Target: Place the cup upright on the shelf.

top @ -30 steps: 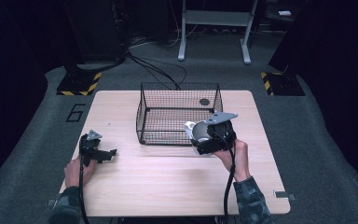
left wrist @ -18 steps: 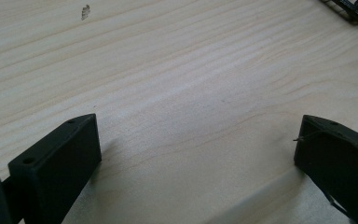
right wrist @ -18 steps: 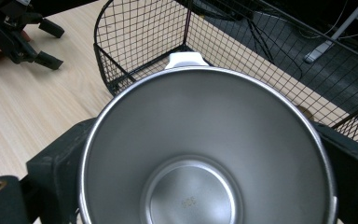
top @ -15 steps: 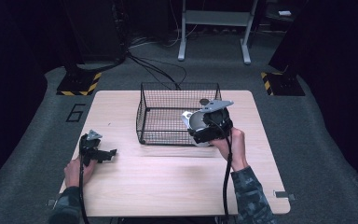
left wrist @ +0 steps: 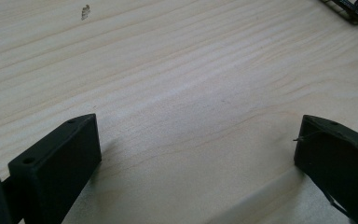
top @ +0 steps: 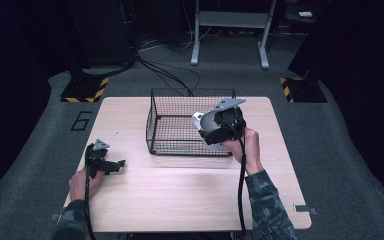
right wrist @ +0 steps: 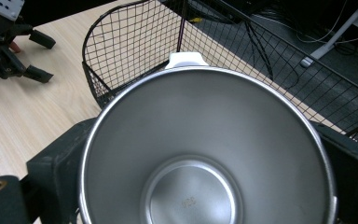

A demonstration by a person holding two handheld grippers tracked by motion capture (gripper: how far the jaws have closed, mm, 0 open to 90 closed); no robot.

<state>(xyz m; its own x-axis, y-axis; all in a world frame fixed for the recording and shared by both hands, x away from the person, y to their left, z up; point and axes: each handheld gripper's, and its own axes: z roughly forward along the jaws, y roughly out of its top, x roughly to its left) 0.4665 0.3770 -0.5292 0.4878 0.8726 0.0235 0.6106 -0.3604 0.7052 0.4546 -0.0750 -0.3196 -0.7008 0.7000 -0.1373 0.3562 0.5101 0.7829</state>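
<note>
Gripping a shiny steel cup (right wrist: 205, 149) in my right gripper (top: 220, 125) above the black wire basket (top: 180, 127), left gripper (top: 111, 165) spread on pale wooden table (top: 180, 195), dark grey carpet (top: 345, 150) around.

table (top: 180, 200): light wood | on it: wire basket (top: 177, 125)

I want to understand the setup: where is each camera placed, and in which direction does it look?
High view: above the person's side, looking forward and down on the table; forearms, both tongs.
Left gripper view: on the left tongs, low over bare wood; own open jaws.
Right gripper view: on the right tongs, into the steel cup.
Shared by all: the wire basket.
</note>
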